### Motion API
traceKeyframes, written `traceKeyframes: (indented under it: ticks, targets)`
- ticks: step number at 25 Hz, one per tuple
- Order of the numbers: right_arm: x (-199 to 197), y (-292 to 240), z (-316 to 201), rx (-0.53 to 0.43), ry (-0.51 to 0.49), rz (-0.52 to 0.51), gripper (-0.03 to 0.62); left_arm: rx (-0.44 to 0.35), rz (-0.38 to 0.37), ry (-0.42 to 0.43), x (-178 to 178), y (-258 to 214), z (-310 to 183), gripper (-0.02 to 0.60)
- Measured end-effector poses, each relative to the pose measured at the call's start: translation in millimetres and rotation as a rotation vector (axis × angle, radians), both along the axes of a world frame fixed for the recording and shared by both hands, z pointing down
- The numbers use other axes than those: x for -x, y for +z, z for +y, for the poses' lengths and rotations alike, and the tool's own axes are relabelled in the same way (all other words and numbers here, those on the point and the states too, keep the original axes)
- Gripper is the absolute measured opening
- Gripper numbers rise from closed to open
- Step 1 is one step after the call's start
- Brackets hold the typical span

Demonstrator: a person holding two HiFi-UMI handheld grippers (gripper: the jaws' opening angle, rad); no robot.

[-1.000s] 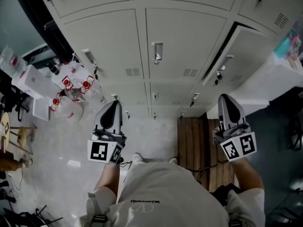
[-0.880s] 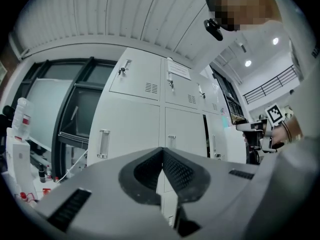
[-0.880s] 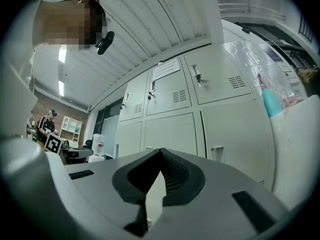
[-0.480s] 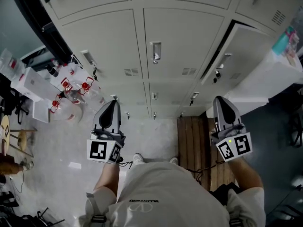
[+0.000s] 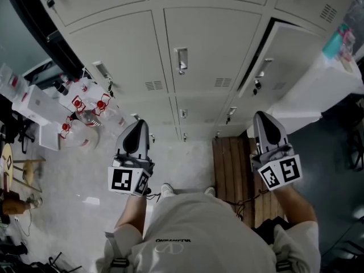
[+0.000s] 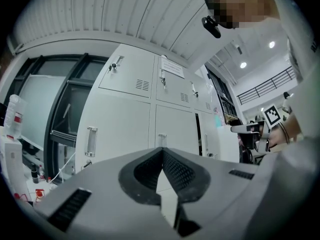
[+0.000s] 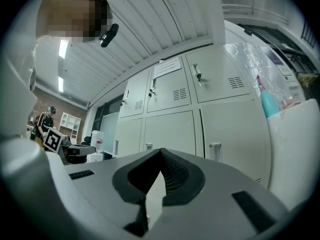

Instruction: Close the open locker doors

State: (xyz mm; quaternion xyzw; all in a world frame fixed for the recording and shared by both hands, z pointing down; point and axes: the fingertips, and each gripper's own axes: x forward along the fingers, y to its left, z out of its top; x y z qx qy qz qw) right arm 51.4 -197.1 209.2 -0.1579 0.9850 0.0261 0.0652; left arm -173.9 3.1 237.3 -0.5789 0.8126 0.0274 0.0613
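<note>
A wall of pale grey lockers (image 5: 170, 50) fills the top of the head view. One door (image 5: 278, 61) at mid height on the right stands ajar, with a dark gap (image 5: 255, 58) along its left edge; the other doors I see lie flush. My left gripper (image 5: 137, 125) is shut and empty, held low in front of the lower lockers. My right gripper (image 5: 263, 117) is also shut and empty, just below the ajar door and not touching it. The left gripper view has the left gripper (image 6: 161, 149) pointing at closed doors. The right gripper (image 7: 161, 150) faces a handled door (image 7: 235, 139).
Water bottles with red labels (image 5: 85, 110) and white boxes (image 5: 34, 101) sit on the floor at the left. A wooden pallet (image 5: 236, 169) lies under my right side. A white covered surface (image 5: 318, 90) with a teal bottle (image 5: 335, 41) stands at the right.
My right gripper has drifted a little left and up towards the ajar door. The left gripper has barely moved. Both stay shut.
</note>
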Motion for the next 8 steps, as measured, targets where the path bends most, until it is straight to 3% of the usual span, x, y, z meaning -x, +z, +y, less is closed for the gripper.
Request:
traceKeyframes:
  ticks: [8]
  targets:
    - [-3.8,-1.7,2.7,-0.007,-0.001,-0.002,0.009,0.015,0.008,0.005,-6.9,5.1,2.2,0.002]
